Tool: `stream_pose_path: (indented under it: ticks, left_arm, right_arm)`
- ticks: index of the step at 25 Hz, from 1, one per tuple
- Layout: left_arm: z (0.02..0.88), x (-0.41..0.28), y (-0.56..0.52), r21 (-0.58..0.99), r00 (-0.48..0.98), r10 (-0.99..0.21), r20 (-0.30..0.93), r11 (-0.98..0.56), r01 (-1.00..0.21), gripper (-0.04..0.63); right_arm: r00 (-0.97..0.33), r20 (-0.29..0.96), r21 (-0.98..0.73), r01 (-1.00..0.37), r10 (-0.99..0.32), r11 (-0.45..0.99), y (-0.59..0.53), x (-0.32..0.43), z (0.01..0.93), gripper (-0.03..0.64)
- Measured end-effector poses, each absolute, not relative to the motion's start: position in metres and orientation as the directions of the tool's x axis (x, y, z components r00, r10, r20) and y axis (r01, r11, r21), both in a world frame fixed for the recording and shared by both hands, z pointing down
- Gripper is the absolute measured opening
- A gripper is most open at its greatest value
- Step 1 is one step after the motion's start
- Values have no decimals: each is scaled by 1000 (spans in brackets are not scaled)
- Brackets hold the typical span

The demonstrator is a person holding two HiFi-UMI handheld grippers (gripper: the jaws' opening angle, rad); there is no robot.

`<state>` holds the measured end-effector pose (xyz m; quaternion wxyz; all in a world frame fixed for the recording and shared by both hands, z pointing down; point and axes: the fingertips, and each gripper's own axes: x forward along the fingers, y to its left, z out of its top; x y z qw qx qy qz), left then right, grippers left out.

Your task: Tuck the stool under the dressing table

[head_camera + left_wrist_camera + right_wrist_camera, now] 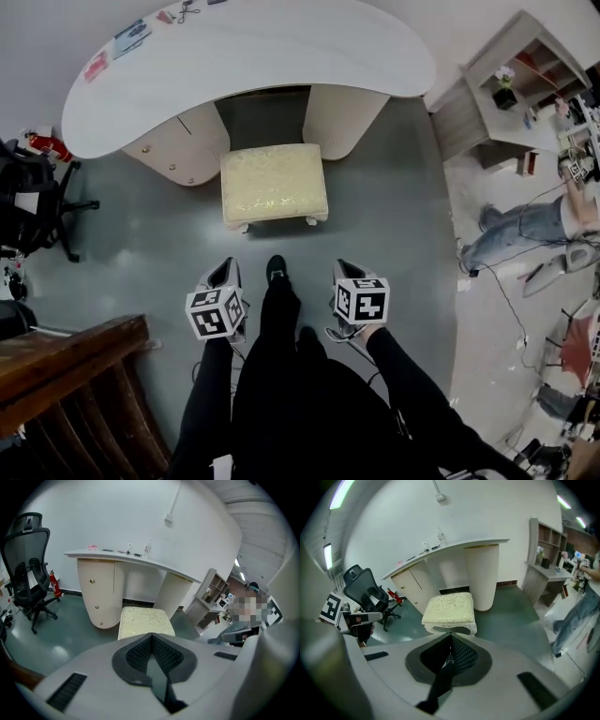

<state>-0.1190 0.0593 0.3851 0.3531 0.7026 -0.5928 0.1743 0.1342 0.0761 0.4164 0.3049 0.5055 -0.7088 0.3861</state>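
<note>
At centre of head view: stool (274, 183) on the floor (394, 216), at the mouth of the gap under the dressing table (281, 47), not yet tucked | lower centre: left gripper (222, 272), right gripper (345, 272), both closed, empty, short of stool | handling: likely light, stiff frame, soft cushion; push near edge, low.

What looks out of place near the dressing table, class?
The stool stands out in front of the dressing table, before its knee gap rather than tucked under it. Nothing looks spilled or damaged.
</note>
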Motion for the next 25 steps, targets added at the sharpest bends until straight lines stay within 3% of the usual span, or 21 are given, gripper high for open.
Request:
stream_pose_path:
  ticks: [25]
  left_arm:
    - [628, -162, -10, 287, 233, -508, 829, 28, -958, 8]
  right_arm:
    - [-177, 939, -150, -982, -296, 112, -11, 126, 626, 5]
